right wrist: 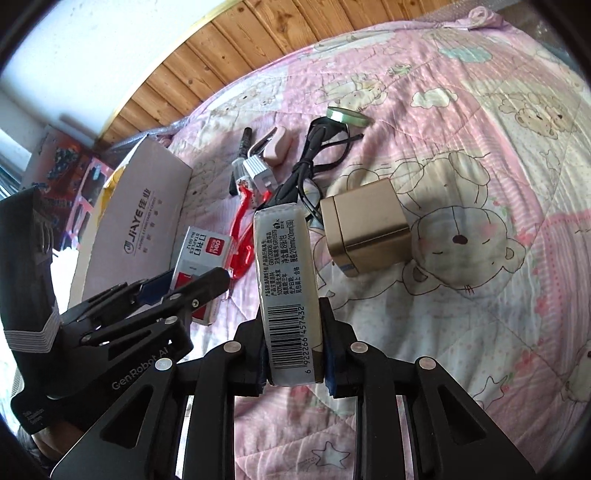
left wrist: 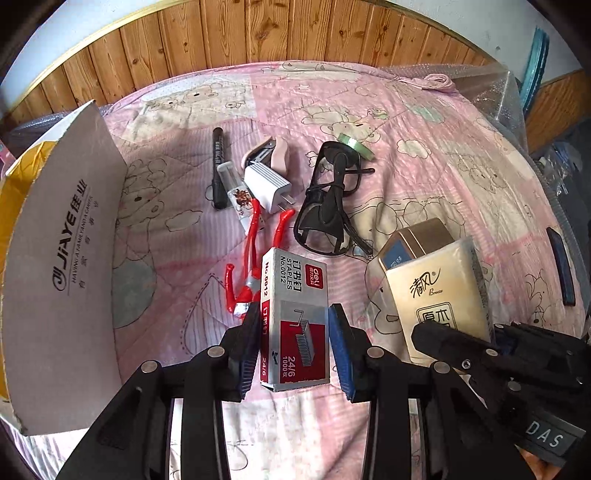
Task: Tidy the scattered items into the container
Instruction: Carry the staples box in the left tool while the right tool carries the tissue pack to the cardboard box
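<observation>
A silver and red staples box (left wrist: 295,314) sits between the blue pads of my left gripper (left wrist: 295,312), which is shut on its sides. My right gripper (right wrist: 293,317) is shut on a cream tissue pack (right wrist: 284,273), held on edge with the barcode up. In the left wrist view the tissue pack (left wrist: 436,284) and right gripper (left wrist: 458,328) are close on the right. The cardboard container (left wrist: 66,258) with the JIAYE print stands at the left. From the right wrist, the left gripper (right wrist: 195,277) and staples box (right wrist: 199,254) lie just before the container (right wrist: 147,221).
On the pink quilt lie a red toy figure (left wrist: 251,251), black glasses (left wrist: 328,199), a white plug (left wrist: 266,184), a black marker (left wrist: 218,166), a pink stapler (left wrist: 273,151), a green tape roll (left wrist: 354,146) and a gold box (right wrist: 365,221). A wooden headboard (left wrist: 295,33) stands behind.
</observation>
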`<state>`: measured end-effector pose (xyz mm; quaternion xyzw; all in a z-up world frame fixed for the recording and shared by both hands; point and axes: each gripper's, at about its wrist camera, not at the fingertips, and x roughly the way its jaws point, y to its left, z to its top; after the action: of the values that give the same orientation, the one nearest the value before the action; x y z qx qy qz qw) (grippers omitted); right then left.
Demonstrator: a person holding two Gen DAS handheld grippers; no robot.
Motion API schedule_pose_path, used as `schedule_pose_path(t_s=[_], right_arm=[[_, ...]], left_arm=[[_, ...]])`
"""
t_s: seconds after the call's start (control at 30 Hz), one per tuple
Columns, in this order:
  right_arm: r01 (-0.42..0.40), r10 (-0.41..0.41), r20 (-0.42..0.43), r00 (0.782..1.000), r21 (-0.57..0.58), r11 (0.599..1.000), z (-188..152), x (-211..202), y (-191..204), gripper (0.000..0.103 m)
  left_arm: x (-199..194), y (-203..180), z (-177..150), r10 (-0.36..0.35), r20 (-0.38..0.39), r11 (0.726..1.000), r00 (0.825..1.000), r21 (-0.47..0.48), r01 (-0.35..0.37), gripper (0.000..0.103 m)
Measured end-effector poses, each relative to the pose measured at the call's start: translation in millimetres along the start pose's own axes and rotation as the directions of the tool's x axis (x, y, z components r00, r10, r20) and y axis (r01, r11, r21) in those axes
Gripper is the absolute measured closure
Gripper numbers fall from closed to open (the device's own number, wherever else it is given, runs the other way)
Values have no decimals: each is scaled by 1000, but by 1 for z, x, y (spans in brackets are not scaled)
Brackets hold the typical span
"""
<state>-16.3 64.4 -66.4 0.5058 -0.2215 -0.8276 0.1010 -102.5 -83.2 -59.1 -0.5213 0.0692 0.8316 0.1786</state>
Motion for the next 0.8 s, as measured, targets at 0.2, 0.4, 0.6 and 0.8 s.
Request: schedule_pose_path(t_s=[0.2,0.4,0.6,0.8], right_arm=[[33,-32,26,999,-51,998,-2,-11,20,78],[56,-52,49,997,-72,996,-3,-20,36,78],[76,-70,70,995,-91,993,-4,-30,49,78],[98,-88,85,992,-122,988,-2,-36,65,78]], left_arm=[[-29,5,-4,2,40,1000,999,-18,-1,66],[-52,12,-5,-12,80,999,997,-32,14,66],[-68,20,-6,-23,111,999,994,-45,28,66],[-80,28,-8,-45,136,996,990,-66,54,66]])
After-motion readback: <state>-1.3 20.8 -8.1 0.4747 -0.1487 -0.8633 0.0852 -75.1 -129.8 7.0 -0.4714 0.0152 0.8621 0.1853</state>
